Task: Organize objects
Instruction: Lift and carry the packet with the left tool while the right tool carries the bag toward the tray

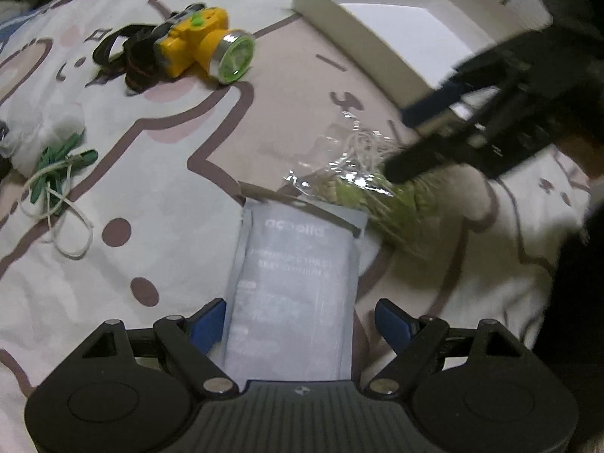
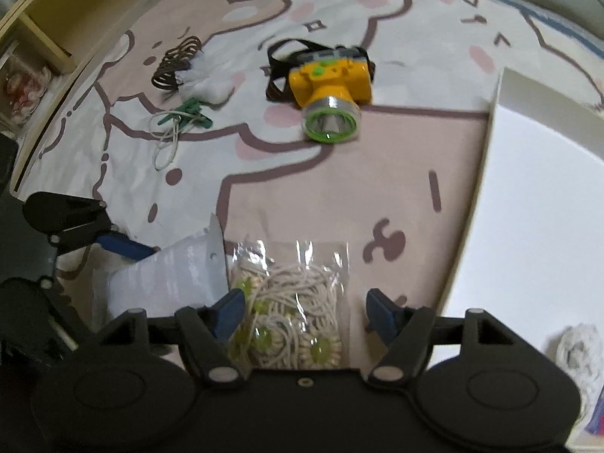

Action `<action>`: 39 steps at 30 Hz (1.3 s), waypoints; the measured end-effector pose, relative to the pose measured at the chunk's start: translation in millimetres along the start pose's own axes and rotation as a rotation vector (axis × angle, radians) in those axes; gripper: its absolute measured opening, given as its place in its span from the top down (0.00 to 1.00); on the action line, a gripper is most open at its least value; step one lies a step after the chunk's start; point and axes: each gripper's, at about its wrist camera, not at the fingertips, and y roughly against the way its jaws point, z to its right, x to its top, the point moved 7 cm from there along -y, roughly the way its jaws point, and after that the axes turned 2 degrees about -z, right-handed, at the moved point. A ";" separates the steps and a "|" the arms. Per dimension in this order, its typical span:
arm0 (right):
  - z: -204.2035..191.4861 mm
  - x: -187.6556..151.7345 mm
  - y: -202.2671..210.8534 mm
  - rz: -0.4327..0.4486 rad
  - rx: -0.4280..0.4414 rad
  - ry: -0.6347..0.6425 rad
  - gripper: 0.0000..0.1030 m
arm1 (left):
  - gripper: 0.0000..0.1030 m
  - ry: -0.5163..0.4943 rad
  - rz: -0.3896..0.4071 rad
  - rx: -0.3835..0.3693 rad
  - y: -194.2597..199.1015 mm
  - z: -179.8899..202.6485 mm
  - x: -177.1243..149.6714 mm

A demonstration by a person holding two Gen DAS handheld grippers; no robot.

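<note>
1. My left gripper is low over the bed cover and points forward. Its jaws stand apart, one on each side of a flat grey pouch, which lies on the cover between them. I cannot tell if the fingers touch its edges.
2. My right gripper is also low, just to the right of the left one. Its jaws are apart too, around a clear bag of white cord and green flower pieces. The bag lies flat, not clamped.
3. The pouch and the bag lie side by side. The bag's corner touches the far end of the pouch.
4. In the left view, the right gripper comes in from the right side, with its fingertips over the bag.
5. The white box is open, at the right of the bag. Its near wall runs along the pink part of the cover.
6. The yellow headlamp sits further ahead, well apart from both grippers.
7. A green and white cord bundle lies at the far left, with bare cover between it and the pouch.
</note>
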 end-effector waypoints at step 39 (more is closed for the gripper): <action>-27.2 -25.3 -32.5 -0.088 -0.118 0.078 0.30 | 0.25 0.067 -0.008 0.216 -3.7 -37.3 -4.4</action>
